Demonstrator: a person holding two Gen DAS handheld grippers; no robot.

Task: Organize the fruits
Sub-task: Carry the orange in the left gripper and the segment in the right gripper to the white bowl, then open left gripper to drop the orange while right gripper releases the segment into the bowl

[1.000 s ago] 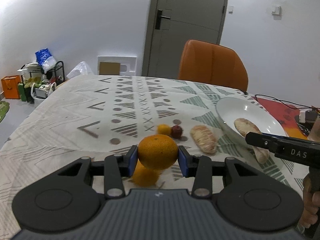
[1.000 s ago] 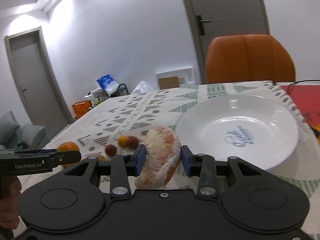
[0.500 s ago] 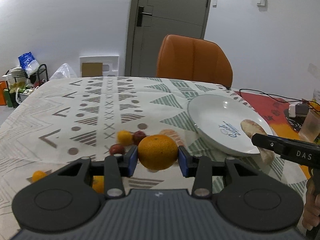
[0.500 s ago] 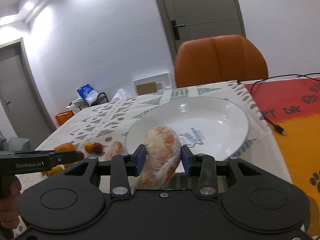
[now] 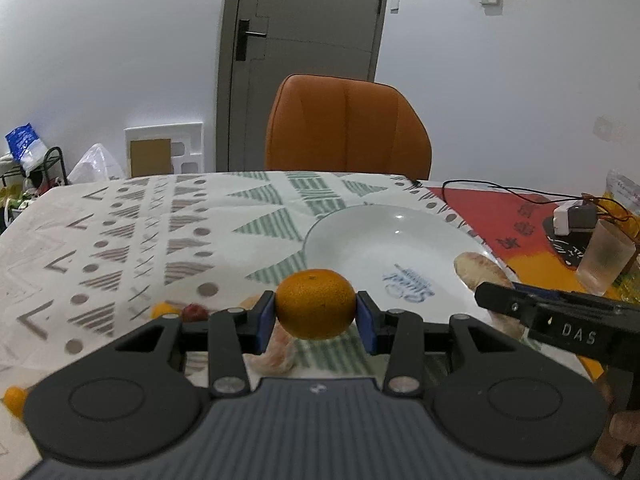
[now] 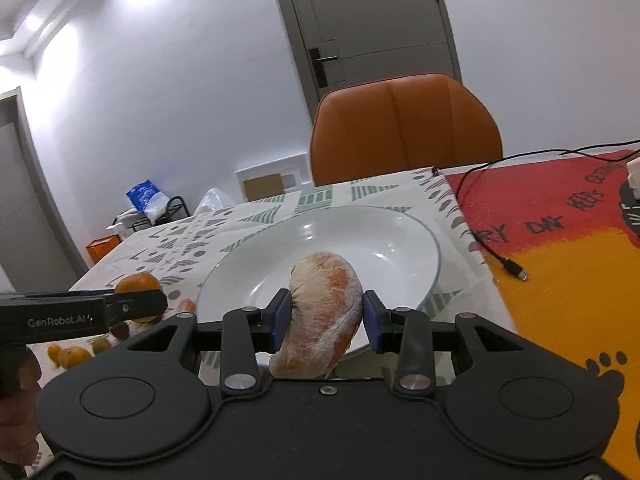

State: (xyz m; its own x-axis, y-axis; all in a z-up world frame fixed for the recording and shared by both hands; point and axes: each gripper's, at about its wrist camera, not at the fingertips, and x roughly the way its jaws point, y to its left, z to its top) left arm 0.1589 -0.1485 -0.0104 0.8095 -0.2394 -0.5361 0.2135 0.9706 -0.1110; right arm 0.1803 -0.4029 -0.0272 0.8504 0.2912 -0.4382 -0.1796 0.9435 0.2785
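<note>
My left gripper (image 5: 316, 312) is shut on an orange (image 5: 316, 304) and holds it above the table, just left of the white plate (image 5: 360, 236). My right gripper (image 6: 323, 316) is shut on a peeled pomelo segment (image 6: 324, 312) and holds it over the near rim of the plate (image 6: 400, 232). The segment also shows in the left wrist view (image 5: 478, 270), and the orange shows in the right wrist view (image 6: 136, 282). Another peeled segment (image 5: 276, 350) lies on the cloth below the left gripper. Small fruits (image 5: 176, 311) lie to the left.
An orange chair (image 5: 348, 128) stands at the far table edge. A red and orange mat (image 6: 560, 232) with a cable (image 6: 496, 252) lies right of the plate. A plastic cup (image 5: 606, 258) and a charger (image 5: 572, 218) sit at the right. Small oranges (image 6: 68, 356) lie at the left.
Both grippers have moved right and forward towards the plate with their fruit still held. The right gripper's segment now hangs over the plate's near rim.
</note>
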